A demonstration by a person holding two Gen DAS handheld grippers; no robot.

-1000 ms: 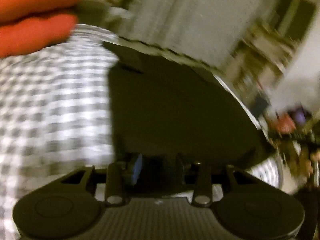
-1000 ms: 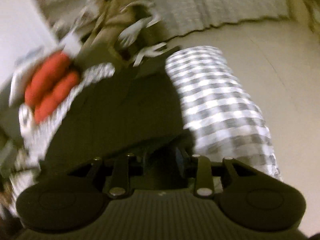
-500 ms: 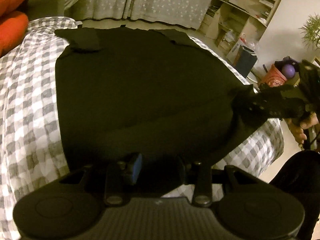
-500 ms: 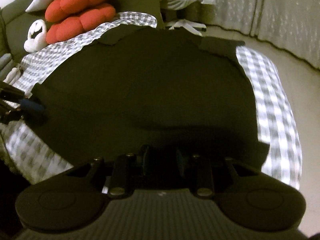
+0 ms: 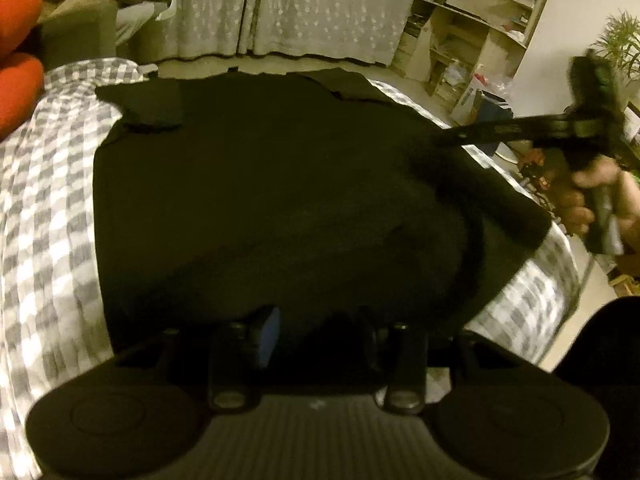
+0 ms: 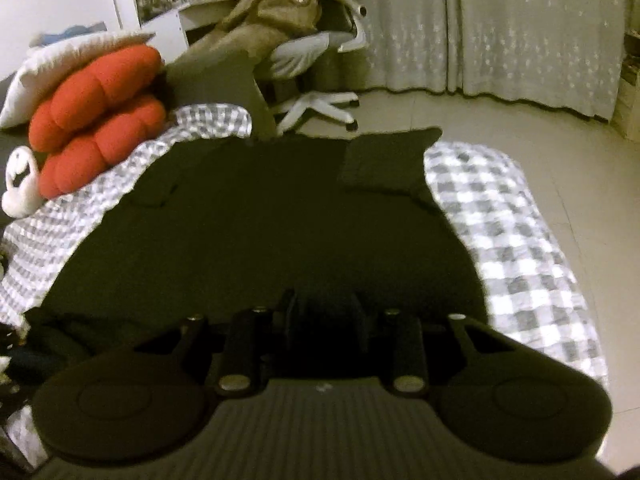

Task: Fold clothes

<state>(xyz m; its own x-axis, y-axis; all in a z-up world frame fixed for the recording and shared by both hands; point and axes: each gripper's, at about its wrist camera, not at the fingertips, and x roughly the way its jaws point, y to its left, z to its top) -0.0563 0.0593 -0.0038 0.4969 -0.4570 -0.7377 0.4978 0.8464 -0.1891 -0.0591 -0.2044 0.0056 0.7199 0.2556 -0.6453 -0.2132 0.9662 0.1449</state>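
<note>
A black T-shirt (image 5: 260, 200) lies spread over the grey checked bedcover (image 5: 48, 240), filling the middle of both views, sleeves toward the top of the frame. The left tool (image 5: 316, 332) is clenched on the shirt's near hem at the bottom centre. The right tool (image 6: 324, 320) likewise grips dark cloth at the hem; in the left view it appears at the right edge, lifting that corner. Red cushions (image 6: 96, 120) sit upper left.
</note>
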